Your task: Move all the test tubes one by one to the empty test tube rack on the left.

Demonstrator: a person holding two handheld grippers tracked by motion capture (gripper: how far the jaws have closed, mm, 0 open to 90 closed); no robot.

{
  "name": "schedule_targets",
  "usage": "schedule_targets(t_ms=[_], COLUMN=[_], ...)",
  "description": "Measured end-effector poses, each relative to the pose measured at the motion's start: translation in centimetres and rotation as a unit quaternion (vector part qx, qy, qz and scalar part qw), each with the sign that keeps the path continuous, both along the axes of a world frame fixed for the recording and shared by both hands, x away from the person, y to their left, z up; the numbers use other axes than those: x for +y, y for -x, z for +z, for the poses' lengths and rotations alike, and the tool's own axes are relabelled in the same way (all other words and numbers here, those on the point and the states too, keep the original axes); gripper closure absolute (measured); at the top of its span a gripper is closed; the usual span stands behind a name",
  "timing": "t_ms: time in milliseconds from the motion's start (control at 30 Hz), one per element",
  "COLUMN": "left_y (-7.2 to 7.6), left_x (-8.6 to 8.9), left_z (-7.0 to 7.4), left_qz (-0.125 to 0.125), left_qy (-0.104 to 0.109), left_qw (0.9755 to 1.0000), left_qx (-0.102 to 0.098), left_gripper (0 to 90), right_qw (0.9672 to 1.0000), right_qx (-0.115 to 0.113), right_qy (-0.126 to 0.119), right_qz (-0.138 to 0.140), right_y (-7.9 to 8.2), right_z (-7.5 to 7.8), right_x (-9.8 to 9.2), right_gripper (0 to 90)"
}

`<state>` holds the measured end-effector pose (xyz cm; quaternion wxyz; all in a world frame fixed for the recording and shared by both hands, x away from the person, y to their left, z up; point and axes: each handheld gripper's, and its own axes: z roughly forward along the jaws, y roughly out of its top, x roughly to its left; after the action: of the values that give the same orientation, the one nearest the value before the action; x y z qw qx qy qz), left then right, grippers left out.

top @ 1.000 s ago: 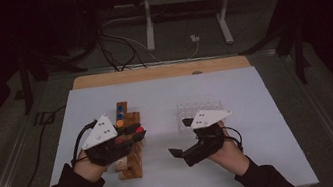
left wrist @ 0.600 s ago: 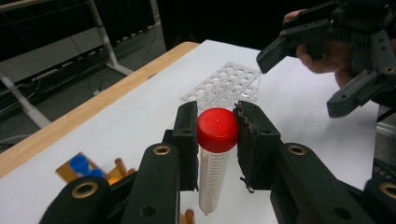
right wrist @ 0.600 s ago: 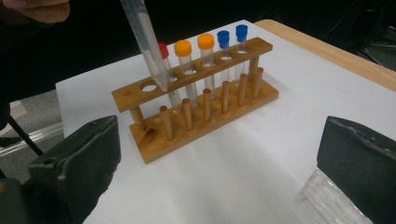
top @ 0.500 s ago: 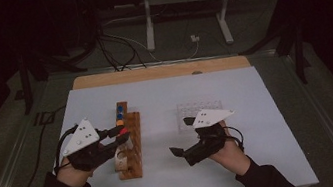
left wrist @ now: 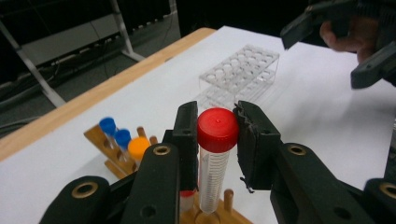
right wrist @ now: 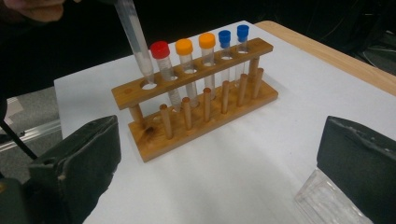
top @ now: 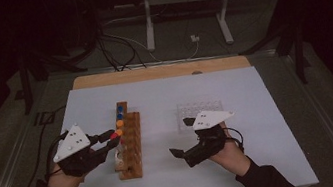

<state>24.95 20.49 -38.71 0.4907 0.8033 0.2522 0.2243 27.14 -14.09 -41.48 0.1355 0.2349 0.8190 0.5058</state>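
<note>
Evidently the red-capped tube [left wrist: 216,149] is pinched just under its cap by the left tongs [left wrist: 217,140], tilted with its tip at the end hole of the wooden rack [right wrist: 196,95], so the high hold leaves the body free to slide down. That rack stands left of the tabletop's [top: 254,84] middle, running from near to far edge, its other holes carrying red, orange and blue-capped tubes. The right tongs [right wrist: 219,172] gape wide and empty nearer the right edge, beside the clear plastic rack [top: 199,111], out of the way.
</note>
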Motion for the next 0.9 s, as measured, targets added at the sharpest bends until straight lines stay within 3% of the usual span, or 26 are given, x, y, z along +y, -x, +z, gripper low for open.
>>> schedule_targets(t_ms=[500,900], left_y=[-0.7,-1.3], left_x=[-0.2,-0.1], left_z=[-3.1,-4.7], left_qz=[0.002,-0.003], left_qy=[-0.022,-0.034], left_qw=[0.999,0.9973], left_qx=[0.04,0.065], left_gripper=[71.9,71.8], right_qw=[0.9999,0.9999], right_qx=[0.01,0.01], right_qy=[-0.002,-0.001], right_qz=[-0.007,-0.01], right_y=[0.1,0.0], right_z=[-0.6,-0.6], right_x=[-1.0,-1.3], right_gripper=[0.0,0.0])
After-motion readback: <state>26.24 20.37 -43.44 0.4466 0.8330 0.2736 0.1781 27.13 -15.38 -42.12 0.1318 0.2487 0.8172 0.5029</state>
